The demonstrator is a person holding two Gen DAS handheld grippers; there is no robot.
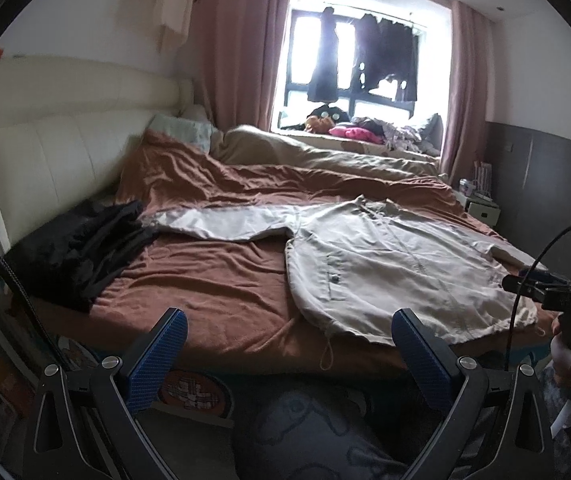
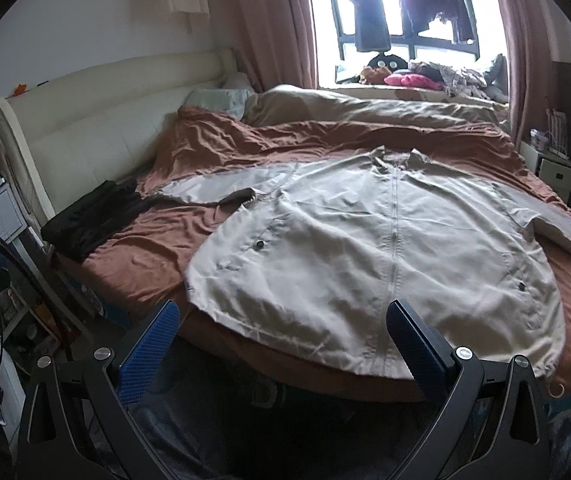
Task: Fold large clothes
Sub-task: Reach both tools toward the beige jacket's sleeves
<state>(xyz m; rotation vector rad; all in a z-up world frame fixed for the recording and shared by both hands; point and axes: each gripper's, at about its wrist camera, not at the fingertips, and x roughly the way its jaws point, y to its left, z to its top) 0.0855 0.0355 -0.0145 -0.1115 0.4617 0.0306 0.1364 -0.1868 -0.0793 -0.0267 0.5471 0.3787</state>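
Observation:
A large beige zip-front jacket (image 2: pixel 365 248) lies spread flat, front up, on the brown bedspread (image 2: pixel 157 256), its hem at the bed's near edge. One sleeve (image 2: pixel 225 188) stretches left toward the headboard; the other (image 2: pixel 565 232) lies to the right. In the left wrist view the same jacket (image 1: pixel 397 272) sits to the right of centre. My left gripper (image 1: pixel 289 324) stands open before the bed edge, left of the hem, holding nothing. My right gripper (image 2: pixel 285 316) is open just short of the hem, near the zip, with nothing between its fingers.
A folded black garment (image 2: pixel 93 216) rests on the bed by the cream headboard (image 2: pixel 105 120). A beige duvet (image 2: pixel 365 108) lies bunched at the far side, under the window. A white nightstand (image 2: pixel 553 168) stands at right. Shelves and clutter (image 2: pixel 1 216) are at left.

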